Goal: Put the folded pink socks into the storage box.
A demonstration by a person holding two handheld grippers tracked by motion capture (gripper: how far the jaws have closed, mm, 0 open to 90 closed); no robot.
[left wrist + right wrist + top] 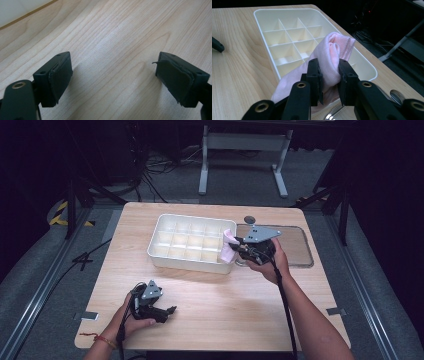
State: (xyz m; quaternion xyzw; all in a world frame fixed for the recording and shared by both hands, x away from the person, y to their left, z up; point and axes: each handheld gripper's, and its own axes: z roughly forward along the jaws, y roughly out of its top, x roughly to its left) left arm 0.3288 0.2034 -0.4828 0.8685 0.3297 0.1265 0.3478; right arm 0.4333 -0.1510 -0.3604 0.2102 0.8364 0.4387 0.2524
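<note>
A pink folded cloth (329,53) is pinched between the black jaws of my right gripper (329,72), which is shut on it. In the high view the right gripper (235,246) holds the pink cloth (228,245) at the right end of the white compartment tray (159,232), over its near-right corner. The tray (262,18) has several empty cells. My left gripper (172,310) rests low over the wooden table near its front-left edge. Its jaws stand wide apart in the left gripper view, with bare wood between them; the left gripper (112,77) is open.
A dark inset plate (296,245) with a round cap (249,219) lies in the table right of the tray. Something shiny and metallic (397,95) lies under the right gripper. Cables and a grey stand (245,150) sit on the floor beyond the table.
</note>
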